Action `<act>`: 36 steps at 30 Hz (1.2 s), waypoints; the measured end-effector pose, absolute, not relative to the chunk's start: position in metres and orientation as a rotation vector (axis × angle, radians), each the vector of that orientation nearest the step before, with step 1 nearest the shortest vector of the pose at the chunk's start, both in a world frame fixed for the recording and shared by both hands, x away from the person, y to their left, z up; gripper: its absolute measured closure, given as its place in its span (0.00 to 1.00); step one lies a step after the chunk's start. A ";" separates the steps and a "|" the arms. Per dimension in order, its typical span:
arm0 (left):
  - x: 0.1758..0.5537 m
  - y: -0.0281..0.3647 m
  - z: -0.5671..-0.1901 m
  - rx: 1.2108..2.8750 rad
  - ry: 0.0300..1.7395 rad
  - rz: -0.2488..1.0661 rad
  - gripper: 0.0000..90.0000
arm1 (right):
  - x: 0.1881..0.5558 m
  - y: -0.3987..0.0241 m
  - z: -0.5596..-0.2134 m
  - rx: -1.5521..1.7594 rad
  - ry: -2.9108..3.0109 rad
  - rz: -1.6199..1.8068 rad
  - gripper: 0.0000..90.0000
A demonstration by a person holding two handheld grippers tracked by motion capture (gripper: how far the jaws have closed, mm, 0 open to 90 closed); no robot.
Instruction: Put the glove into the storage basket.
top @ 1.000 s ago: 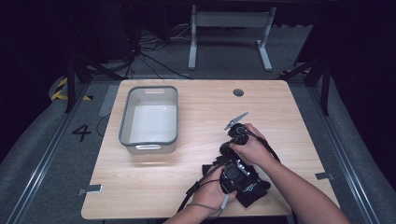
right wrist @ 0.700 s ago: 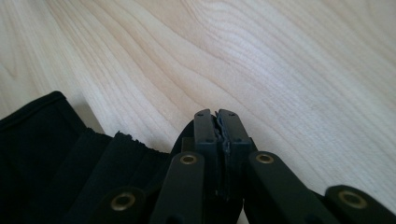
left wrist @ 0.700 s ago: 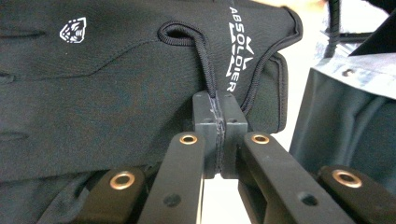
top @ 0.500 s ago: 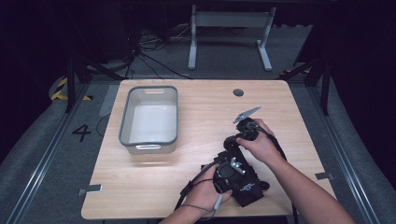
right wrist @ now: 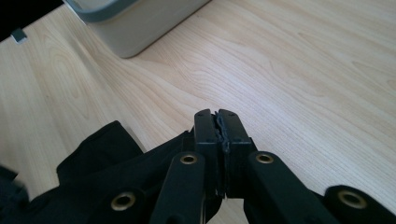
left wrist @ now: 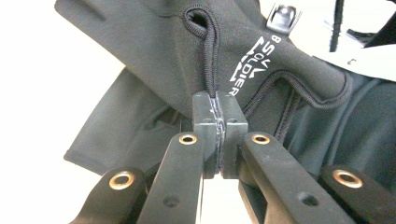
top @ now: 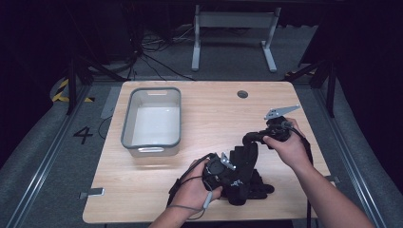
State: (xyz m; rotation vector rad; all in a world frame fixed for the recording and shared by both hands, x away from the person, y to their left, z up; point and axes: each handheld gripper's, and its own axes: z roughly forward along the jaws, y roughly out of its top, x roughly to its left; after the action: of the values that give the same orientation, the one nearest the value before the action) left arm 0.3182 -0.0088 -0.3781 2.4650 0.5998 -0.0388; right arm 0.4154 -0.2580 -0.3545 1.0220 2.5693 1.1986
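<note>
room: pretty dark all around, grey floor with cables, a yellow-black hazard strip and a painted "4" off at 9 o'clock of the table

table (top: 209, 109): light wood, small round grommet (top: 242, 94) up near 12 o'clock

bin (top: 152, 121): grey-rimmed white plastic tub, empty, sits around 10 o'clock on the table; its corner also pokes in at the top of the right gripper view

glove (top: 243, 167): black fabric glove with white "SOLDIER" lettering, one end lifted off the wood between the two grippers, at roughly 5 o'clock on the table. A second bundle of black fabric (top: 260, 187) lies under it, could be the matching glove, can't say for sure

left gripper (left wrist: 215, 95): jaws pinched together on the corded seam edge of the glove, right by the lettering; the left hand (top: 192, 183) wraps the handle

right gripper (right wrist: 220, 120): jaws pressed closed, with black glove fabric bunched under and beside them; looks like they're nipping an edge of it, and the high view shows the glove hanging up to this gripper

right hand (top: 285, 147): holding its gripper at about 4 o'clock, grey three-cornered plate (top: 281, 111) sticking up above
</note>
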 end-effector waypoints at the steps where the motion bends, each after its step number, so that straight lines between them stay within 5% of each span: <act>1: 0.319 -0.007 -0.377 2.461 0.604 -0.030 0.98 | 0.412 -0.260 -0.353 1.023 2.562 1.214 0.98; 17: 0.342 0.021 -0.381 2.511 0.628 0.096 0.98 | 0.376 -0.278 -0.373 1.068 2.505 1.361 0.98; 30: 0.341 0.012 -0.394 2.629 0.530 -0.038 0.97 | 0.337 -0.286 -0.402 1.087 2.564 1.233 0.97; 36: 0.339 0.012 -0.395 2.621 0.551 -0.061 0.94 | 0.322 -0.294 -0.409 1.099 2.558 1.098 0.89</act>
State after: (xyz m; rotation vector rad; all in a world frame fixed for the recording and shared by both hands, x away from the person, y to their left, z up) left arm 0.3390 0.0121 -0.3952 2.6209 0.5508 -0.0614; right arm 0.3221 -0.2939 -0.4086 1.0989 2.5581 1.0977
